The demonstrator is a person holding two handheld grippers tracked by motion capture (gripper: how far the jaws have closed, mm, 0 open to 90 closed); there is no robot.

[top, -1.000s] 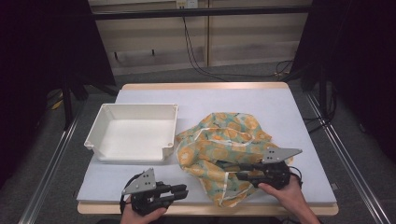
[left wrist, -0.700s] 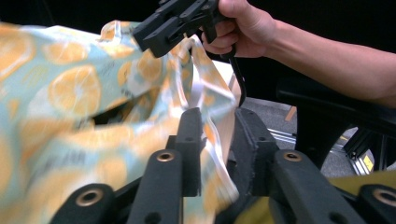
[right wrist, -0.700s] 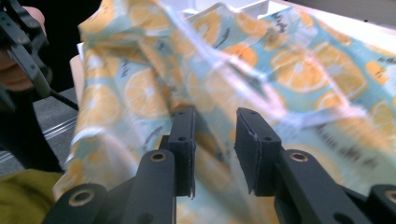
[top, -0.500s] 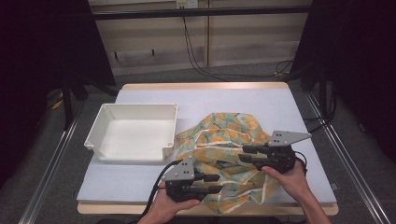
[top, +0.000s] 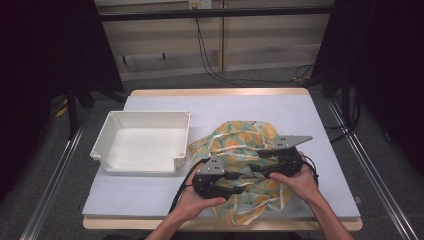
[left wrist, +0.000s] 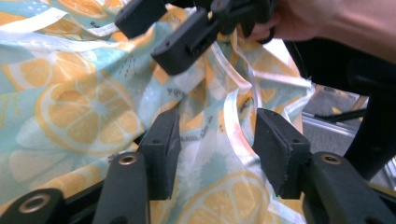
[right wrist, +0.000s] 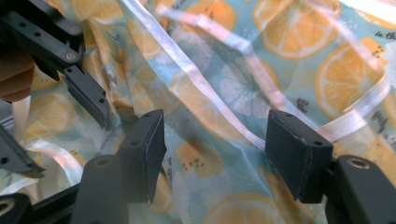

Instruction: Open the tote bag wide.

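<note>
From the high view, the lemon-print cloth (top: pixel 245 150) lies crumpled on the table (top: pixel 150 192) just right of the white tray (top: pixel 145 140), with the left gripper (top: pixel 239 188) and right gripper (top: pixel 255 167) both over it, facing each other. In the left gripper view the jaws stand apart around a fold of the cloth (left wrist: pixel 79 107), not clamping it. In the right gripper view the jaws likewise gape wide over the cloth (right wrist: pixel 289 46) and its white ribbon edge (right wrist: pixel 210 93).

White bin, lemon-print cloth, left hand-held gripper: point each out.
White bin (top: pixel 105 134), high view, on its left wall.
Lemon-print cloth (top: pixel 240 137), high view, on its far folds.
Left hand-held gripper (left wrist: pixel 212 140), left gripper view, midway between its open jaws.
</note>
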